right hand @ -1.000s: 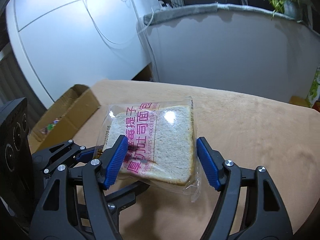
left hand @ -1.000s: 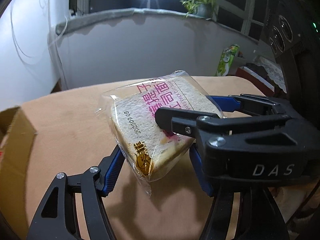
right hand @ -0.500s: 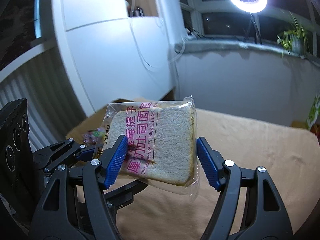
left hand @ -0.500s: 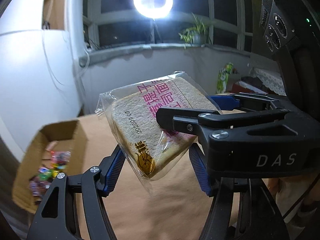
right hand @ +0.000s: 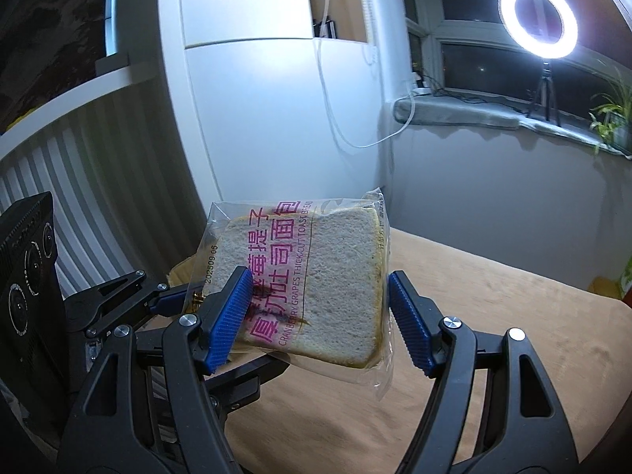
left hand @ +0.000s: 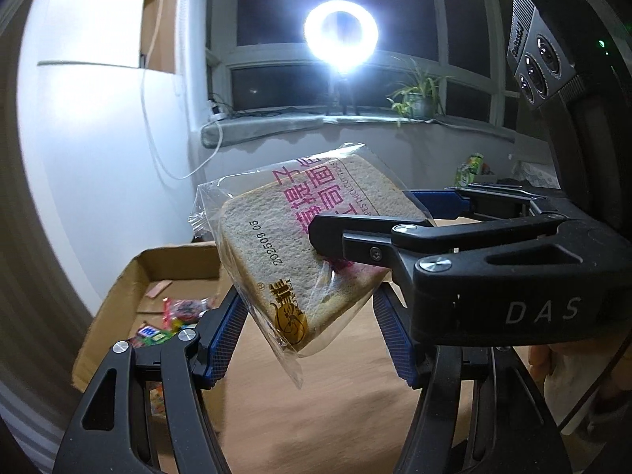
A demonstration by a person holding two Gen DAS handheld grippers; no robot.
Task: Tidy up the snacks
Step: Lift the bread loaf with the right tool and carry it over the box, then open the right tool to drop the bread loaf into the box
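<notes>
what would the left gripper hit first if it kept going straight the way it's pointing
The left gripper already has the wrapped toast packet between its fingers, so that comes first. Beyond the packet its line seems to run toward the tan table beside the open cardboard box, though depth is unclear.

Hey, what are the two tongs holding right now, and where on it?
Both grip the bagged toast slice, lifted off the table: the right tongs pinch its two side edges, the left tongs clamp the corner nearest them.
</notes>
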